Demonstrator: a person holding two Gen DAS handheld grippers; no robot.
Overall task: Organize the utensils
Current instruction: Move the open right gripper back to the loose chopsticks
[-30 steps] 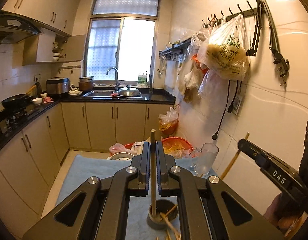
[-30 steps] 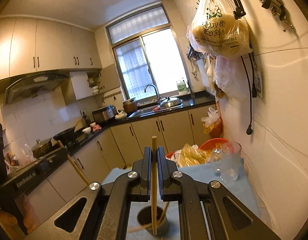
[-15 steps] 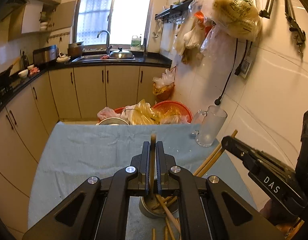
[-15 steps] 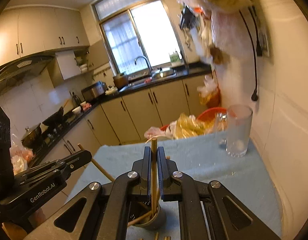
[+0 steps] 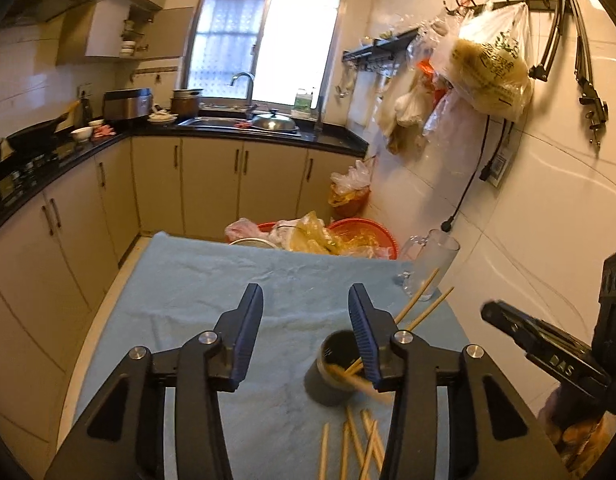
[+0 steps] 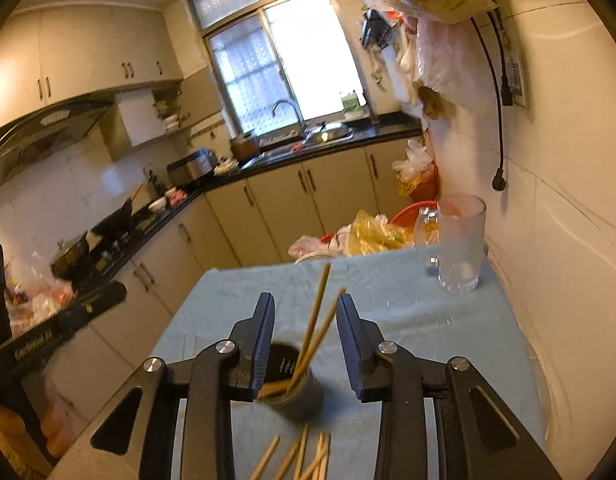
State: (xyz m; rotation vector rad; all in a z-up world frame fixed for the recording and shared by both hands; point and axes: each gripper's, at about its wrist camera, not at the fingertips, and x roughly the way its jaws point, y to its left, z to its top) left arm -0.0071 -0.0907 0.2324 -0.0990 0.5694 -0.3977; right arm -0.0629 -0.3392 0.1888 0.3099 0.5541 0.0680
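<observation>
A dark grey cup [image 5: 334, 368] stands on the blue-clothed table [image 5: 212, 280], with wooden chopsticks [image 5: 422, 300] leaning out of it. Several loose chopsticks [image 5: 356, 444] lie on the cloth in front of the cup. My left gripper [image 5: 306, 328] is open and empty, just left of and above the cup. My right gripper [image 6: 306, 330] is open and empty, right above the cup [image 6: 298, 390], with the standing chopsticks [image 6: 318, 312] between its jaws. Loose chopsticks [image 6: 304, 458] show below it. Each gripper shows at the edge of the other's view.
A clear glass mug [image 6: 460, 244] stands at the table's far right corner by the tiled wall. Plastic bags and red basins [image 5: 328, 236] sit beyond the far edge. Kitchen cabinets and a counter [image 5: 108, 184] run along the left.
Both grippers were shut, each on an upright chopstick over the cup. Both have opened, and the chopsticks now stand in the cup. The left gripper has shifted left.
</observation>
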